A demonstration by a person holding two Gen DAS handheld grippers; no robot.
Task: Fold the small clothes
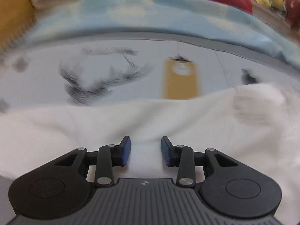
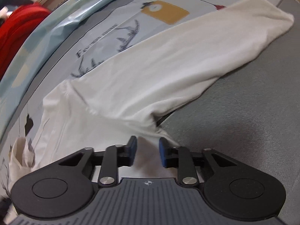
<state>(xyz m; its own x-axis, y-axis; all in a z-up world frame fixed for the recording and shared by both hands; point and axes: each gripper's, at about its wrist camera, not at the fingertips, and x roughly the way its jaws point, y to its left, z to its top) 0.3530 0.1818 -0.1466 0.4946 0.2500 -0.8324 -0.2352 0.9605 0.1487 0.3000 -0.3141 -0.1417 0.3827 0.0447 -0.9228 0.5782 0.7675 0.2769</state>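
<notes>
Lying between both grippers' parted fingers [image 1: 126,150], white garment [image 2: 150,71], ungripped.

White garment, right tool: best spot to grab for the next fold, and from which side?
Take the far rounded end of the white garment, coming in from the bare grey surface side on the right. That end lies flat as a long band with its edge free on the grey, so one finger could likely slide under it. Right tool is open over bunched cloth at the near end.
</notes>
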